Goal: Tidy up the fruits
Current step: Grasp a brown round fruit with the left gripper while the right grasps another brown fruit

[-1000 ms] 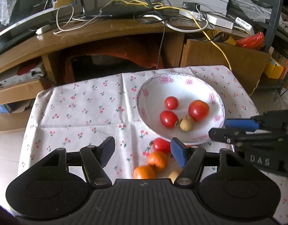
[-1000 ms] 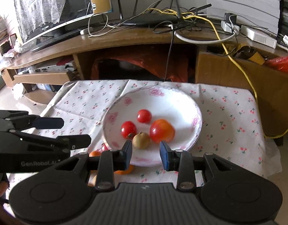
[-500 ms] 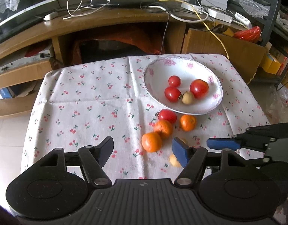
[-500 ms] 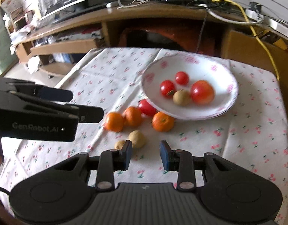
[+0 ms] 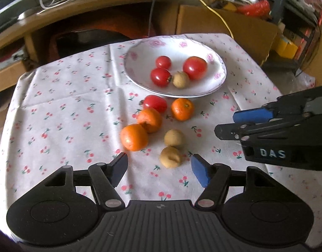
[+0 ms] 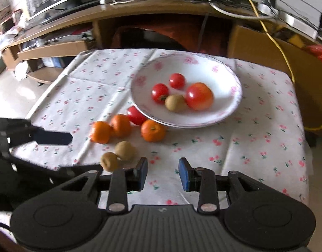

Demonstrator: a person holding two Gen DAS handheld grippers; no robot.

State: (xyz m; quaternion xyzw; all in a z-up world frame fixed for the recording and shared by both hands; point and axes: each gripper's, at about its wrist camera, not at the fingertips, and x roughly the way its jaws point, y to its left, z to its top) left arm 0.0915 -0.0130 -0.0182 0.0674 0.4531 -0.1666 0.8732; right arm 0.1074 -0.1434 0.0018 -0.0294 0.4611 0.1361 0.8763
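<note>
A white floral bowl point(image 5: 217, 77) point(image 6: 230, 109) holds three red tomatoes and one brown fruit point(image 5: 181, 79). On the cloth in front of it lie a red tomato point(image 5: 155, 103), three oranges point(image 5: 134, 137) point(image 5: 182, 108) and two brown fruits point(image 5: 170, 156) point(image 6: 125, 150). My left gripper point(image 5: 160, 167) is open and empty, just short of the nearest brown fruit. My right gripper point(image 6: 162, 173) is open and empty, to the right of the brown fruits, and shows at the right in the left wrist view.
The cherry-print tablecloth point(image 5: 62, 105) covers a small table. Behind it stands a wooden desk point(image 6: 140, 10) with cables and a monitor. A cardboard box point(image 5: 224, 29) and shelves are at the back right.
Both grippers have pulled back and risen from the bowl, so the loose fruits on the cloth have come into full view. Both stay open and empty.
</note>
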